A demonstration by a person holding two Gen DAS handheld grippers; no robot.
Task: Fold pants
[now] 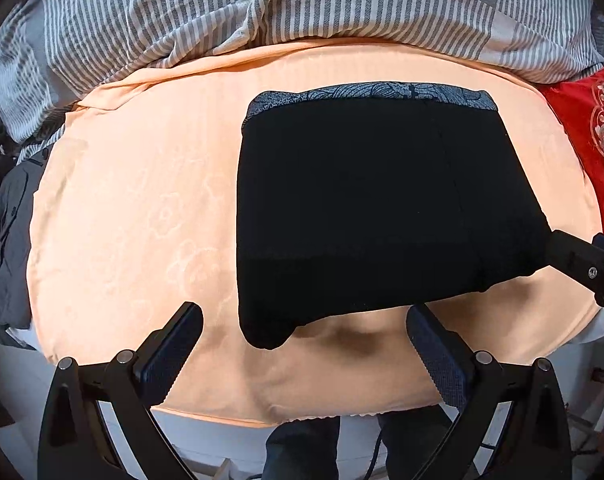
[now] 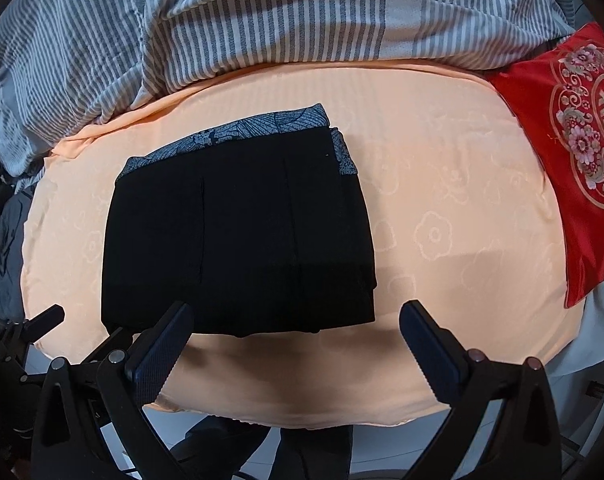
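Observation:
The black pants lie folded into a compact rectangle on the peach bed sheet, with a blue-grey patterned waistband along the far edge. My left gripper hovers open over the fold's near edge and holds nothing. One of the right gripper's fingers shows by the fold's right corner. In the right wrist view, the pants sit left of centre. My right gripper stands wide open at their near edge, its pads apart from the cloth. Part of the left gripper's fingers appears at the lower left.
A grey-and-white striped duvet is bunched along the back of the bed. A red embroidered cushion lies at the right. Dark grey clothing is heaped at the left edge. A person's legs stand below the bed's front edge.

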